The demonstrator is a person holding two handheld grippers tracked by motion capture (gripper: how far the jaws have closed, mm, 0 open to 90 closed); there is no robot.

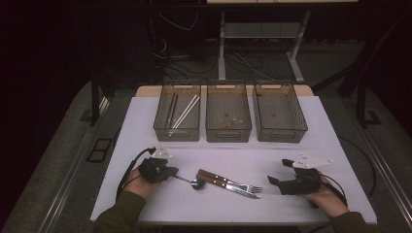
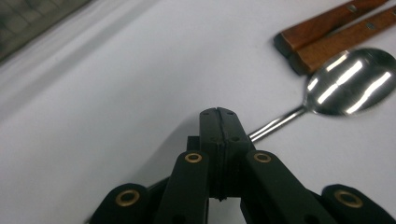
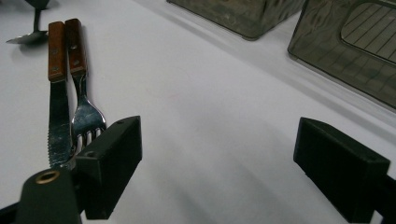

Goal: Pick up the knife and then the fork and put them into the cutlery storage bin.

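My left gripper [image 1: 174, 171] [image 2: 218, 112] is at the front left of the white table [image 1: 291, 145], shut on the thin handle of a metal spoon [image 1: 196, 183] [image 2: 350, 81]. The spoon's bowl lies just left of two wooden handles. Those belong to a knife [image 1: 239, 191] [image 3: 58, 116] and a fork [image 1: 253, 188] [image 3: 86, 116] lying side by side at the front middle. My right gripper [image 1: 280, 171] [image 3: 219, 158] rests on the table to their right, open, nothing between its jaws. Its near jaw stands close to the fork's tines.
Three see-through bins stand in a row at the back: the left bin [image 1: 177, 132] holds several thin sticks [image 1: 187, 111], the middle bin [image 1: 228, 133] has small bits on its floor, and the right bin [image 1: 282, 133] looks bare. Cables trail from both grippers.
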